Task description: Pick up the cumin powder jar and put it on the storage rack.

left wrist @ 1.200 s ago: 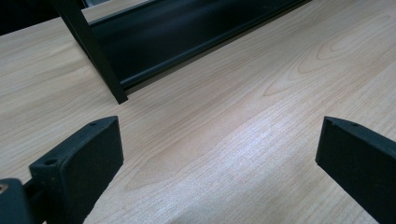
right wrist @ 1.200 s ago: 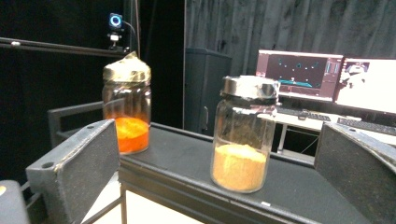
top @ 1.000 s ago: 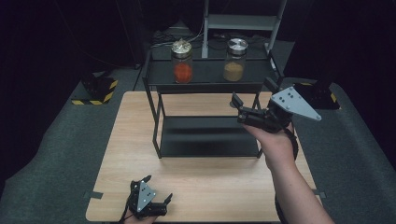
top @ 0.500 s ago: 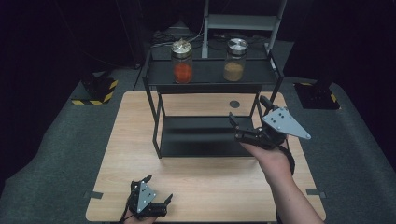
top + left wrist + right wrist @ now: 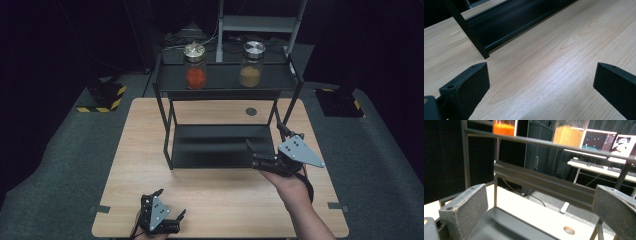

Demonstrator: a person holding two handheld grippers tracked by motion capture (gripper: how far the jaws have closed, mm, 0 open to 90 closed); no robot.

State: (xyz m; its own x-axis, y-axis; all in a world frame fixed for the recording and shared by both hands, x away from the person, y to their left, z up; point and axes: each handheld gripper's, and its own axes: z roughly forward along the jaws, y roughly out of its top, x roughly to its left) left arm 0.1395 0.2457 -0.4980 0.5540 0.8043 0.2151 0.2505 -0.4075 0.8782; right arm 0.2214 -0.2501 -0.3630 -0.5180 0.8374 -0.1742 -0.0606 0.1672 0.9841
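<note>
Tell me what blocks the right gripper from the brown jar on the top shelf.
The top shelf's front rail crosses between the open right gripper, low by the bottom shelf, and the brown jar above. Nothing else stands between them.

Each hand-held gripper (image 5: 266, 146) has 2 black jaws, a grey triangular plate (screws, seemingly 3).

A black two-tier metal rack (image 5: 172, 130) is set on the wooden table (image 5: 125, 165), with two metal-lidded spice jars (image 5: 195, 66) carried on its upper shelf.

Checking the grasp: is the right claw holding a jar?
No. The right claw is open and empty at the lower shelf; both jars stand above.
</note>
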